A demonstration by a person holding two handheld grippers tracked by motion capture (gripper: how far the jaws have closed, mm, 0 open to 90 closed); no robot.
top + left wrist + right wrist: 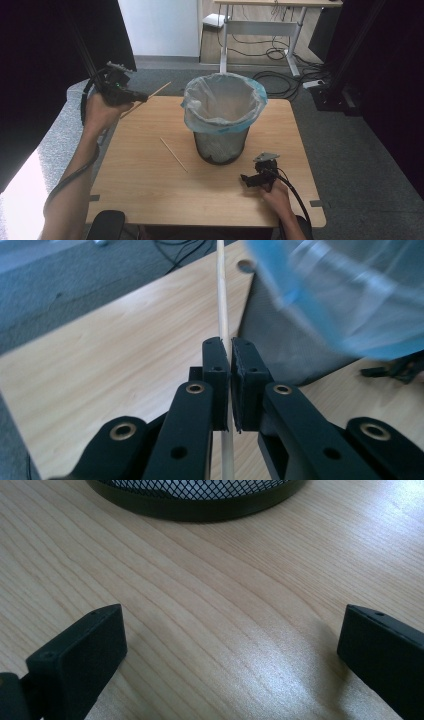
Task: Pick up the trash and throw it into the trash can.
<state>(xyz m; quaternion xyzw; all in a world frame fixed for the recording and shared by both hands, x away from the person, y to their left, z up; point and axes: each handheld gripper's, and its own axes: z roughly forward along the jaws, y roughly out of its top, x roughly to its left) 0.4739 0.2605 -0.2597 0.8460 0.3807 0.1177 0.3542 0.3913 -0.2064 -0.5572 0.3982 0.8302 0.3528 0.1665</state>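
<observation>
The surface is light wood-grain laminate, smooth with a soft sheen. The bin is black metal mesh with a solid rim at its base, lined with a thin translucent plastic bag edged in blue. Both sticks are pale bare wood. The jaws are matt black plastic.
</observation>
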